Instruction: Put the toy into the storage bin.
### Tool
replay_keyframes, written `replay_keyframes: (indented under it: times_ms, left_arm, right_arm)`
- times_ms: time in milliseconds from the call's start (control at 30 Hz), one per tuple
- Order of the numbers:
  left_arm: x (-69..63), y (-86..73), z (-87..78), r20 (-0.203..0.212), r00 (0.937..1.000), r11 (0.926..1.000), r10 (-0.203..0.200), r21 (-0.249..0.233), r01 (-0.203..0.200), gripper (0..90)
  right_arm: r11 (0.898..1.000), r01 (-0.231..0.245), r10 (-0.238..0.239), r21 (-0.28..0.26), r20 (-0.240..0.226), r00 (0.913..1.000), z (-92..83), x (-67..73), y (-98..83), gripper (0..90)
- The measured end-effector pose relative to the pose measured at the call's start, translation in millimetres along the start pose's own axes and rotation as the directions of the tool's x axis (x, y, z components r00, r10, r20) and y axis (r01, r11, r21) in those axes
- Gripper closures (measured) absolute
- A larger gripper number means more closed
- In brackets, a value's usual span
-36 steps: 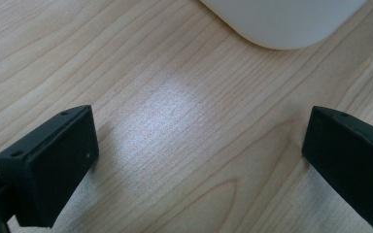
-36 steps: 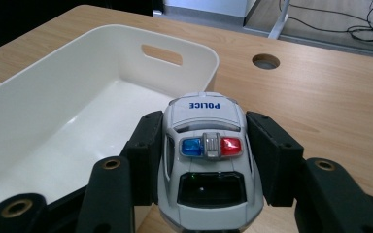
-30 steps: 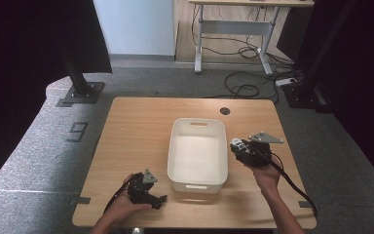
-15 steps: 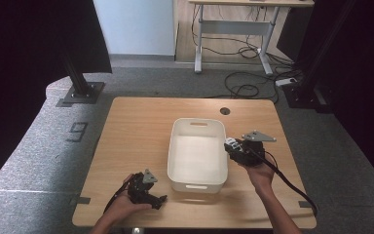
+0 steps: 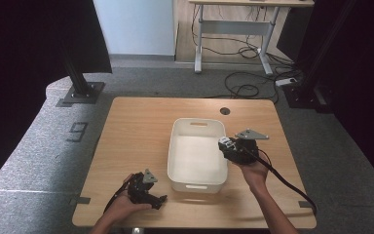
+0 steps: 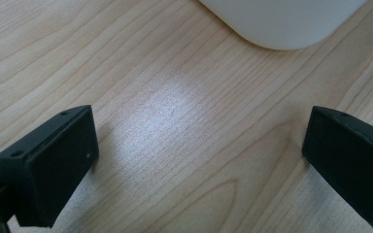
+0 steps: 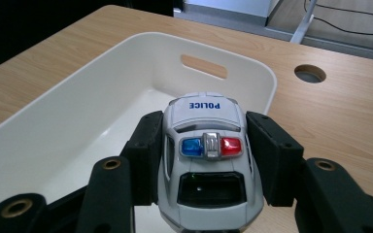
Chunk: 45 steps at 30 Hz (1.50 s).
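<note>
Here we had the toy police car [image 7: 208,160] clamped between the jaws of our right gripper [image 7: 206,155], its sides pressed by both pads, its hood pointing away from us. We held it over the right rim of the white bin [image 7: 77,102], which sat mid-table [image 5: 136,122]. Our left gripper [image 6: 199,160] lay spread wide on the wood beside the bin's near corner, nothing between its jaws.

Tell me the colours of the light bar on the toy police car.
Blue and red, with a silver centre, on the toy police car; clearest in the right gripper view.
</note>
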<state>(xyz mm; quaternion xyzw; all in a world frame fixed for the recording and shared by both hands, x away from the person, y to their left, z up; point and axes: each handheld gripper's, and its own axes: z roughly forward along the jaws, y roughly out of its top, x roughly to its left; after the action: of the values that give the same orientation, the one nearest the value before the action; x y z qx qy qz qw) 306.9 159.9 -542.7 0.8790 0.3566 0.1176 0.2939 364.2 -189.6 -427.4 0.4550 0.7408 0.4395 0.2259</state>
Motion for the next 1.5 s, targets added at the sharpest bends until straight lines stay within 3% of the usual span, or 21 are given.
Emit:
replay_keyframes:
  times_ms: [533, 833, 933, 1067, 1167, 1367, 1500]
  left_arm:
    - [-0.1, 0.3, 0.0, 0.000, 1.0000, 1.0000, -0.001, 0.001, 0.001, 0.1]
    - [-0.1, 0.3, -0.1, 0.000, 1.0000, 1.0000, 0.000, 0.002, 0.000, 0.1]
    - [-0.1, 0.3, 0.0, 0.001, 1.0000, 1.0000, -0.001, 0.002, 0.001, 0.1]
    - [0.0, 0.5, 0.0, -0.001, 1.0000, 1.0000, 0.000, 0.003, 0.000, 0.1]
    - [-0.1, 0.5, 0.0, -0.001, 1.0000, 1.0000, -0.001, 0.003, 0.001, 0.1]
    - [-0.1, 0.6, -0.1, -0.001, 1.0000, 1.0000, -0.001, 0.004, 0.001, 0.1]
    - [-0.2, 0.6, 0.0, -0.001, 1.0000, 1.0000, -0.002, 0.004, 0.002, 0.1]
  right_arm:
    - [1.000, -0.013, 0.013, 0.018, 0.002, 0.9999, 9.2, 3.9, 0.8, 50.5]
    - [1.000, 0.004, -0.004, 0.011, -0.015, 0.9999, 13.9, 19.1, 12.9, 50.4]
    - [1.000, -0.017, 0.018, 0.024, -0.044, 0.9989, 17.0, 21.9, 15.4, 50.4]
    - [0.999, 0.016, -0.014, 0.031, -0.040, 0.9991, 20.6, 29.1, 17.7, 50.4]
    - [0.999, 0.006, -0.004, 0.033, -0.056, 0.9984, 23.8, 33.2, 19.3, 50.4]
    - [0.999, 0.030, -0.027, 0.042, -0.054, 0.9982, 29.6, 40.6, 22.3, 50.4]
    - [0.999, 0.006, -0.004, 0.040, -0.060, 0.9982, 32.5, 42.1, 23.5, 50.4]
